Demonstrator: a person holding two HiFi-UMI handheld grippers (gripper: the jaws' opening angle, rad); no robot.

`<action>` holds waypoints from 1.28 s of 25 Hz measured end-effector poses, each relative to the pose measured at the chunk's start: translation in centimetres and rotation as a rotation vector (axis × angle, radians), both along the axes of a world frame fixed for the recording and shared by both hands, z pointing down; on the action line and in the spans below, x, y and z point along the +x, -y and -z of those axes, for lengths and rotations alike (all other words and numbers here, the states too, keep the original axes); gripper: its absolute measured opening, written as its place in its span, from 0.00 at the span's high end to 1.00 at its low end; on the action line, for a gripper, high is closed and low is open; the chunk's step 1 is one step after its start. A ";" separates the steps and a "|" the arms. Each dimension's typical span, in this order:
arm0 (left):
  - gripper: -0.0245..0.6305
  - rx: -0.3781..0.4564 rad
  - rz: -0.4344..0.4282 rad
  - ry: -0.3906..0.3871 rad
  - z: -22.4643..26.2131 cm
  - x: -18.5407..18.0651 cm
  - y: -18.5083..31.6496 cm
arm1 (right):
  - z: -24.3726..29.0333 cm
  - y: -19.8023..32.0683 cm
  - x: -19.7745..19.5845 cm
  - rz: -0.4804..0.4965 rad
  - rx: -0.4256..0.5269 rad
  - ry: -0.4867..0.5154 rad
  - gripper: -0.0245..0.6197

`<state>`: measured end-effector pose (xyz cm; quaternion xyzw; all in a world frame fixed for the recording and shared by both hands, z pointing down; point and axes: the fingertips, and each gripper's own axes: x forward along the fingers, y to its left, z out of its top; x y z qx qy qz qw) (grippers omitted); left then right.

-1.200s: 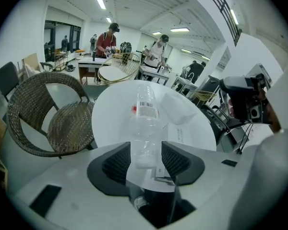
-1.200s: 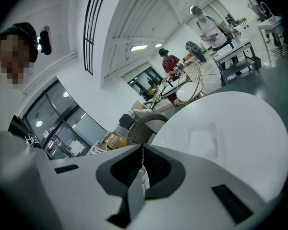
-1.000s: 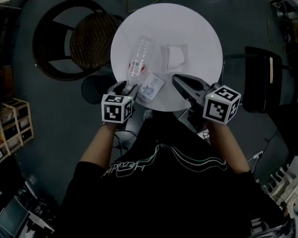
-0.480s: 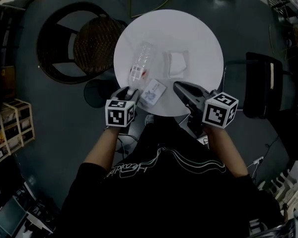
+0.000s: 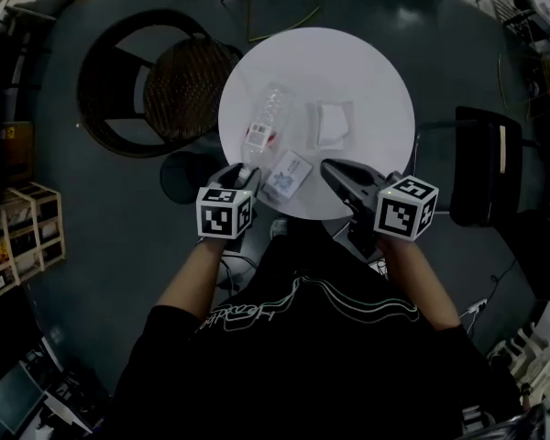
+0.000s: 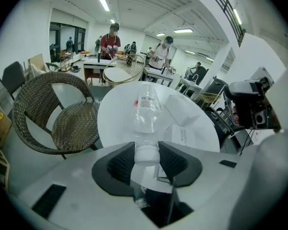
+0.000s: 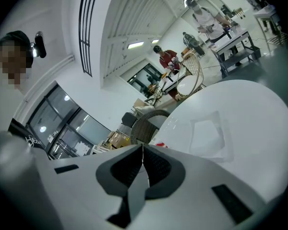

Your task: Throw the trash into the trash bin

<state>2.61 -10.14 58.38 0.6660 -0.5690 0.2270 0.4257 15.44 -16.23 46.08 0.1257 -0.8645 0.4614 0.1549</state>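
In the head view, a clear plastic bottle [image 5: 268, 122] is lying on its side on the round white table [image 5: 367, 81], beside a clear wrapper [image 5: 331, 123] and a small card [image 5: 287, 174]. The left gripper [image 5: 243, 170] is meeting the bottle's near end, and the right gripper [image 5: 335, 168] is hovering over the table's near edge. In the left gripper view, the jaws have just been closing and are pressing on the bottle's white cap [image 6: 146, 156]; a wicker chair [image 6: 53, 114] is standing beside the table. In the right gripper view, the jaws are sitting fully together, gripping nothing.
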 end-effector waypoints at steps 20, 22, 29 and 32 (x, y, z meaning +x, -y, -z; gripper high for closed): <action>0.74 0.314 0.344 -0.104 15.4 -6.6 -3.8 | 4.0 -2.7 -7.7 0.237 0.049 0.068 0.91; 0.74 0.332 0.392 -0.096 16.7 -7.8 -5.3 | 4.5 -3.5 -9.5 0.285 0.050 0.082 0.91; 0.74 0.340 0.552 -0.041 17.4 -10.9 -10.4 | 5.1 -5.9 -14.8 0.442 0.076 0.122 0.91; 0.74 0.319 0.620 -0.036 16.9 -11.5 -13.0 | 5.4 -7.4 -16.7 0.511 0.082 0.132 0.91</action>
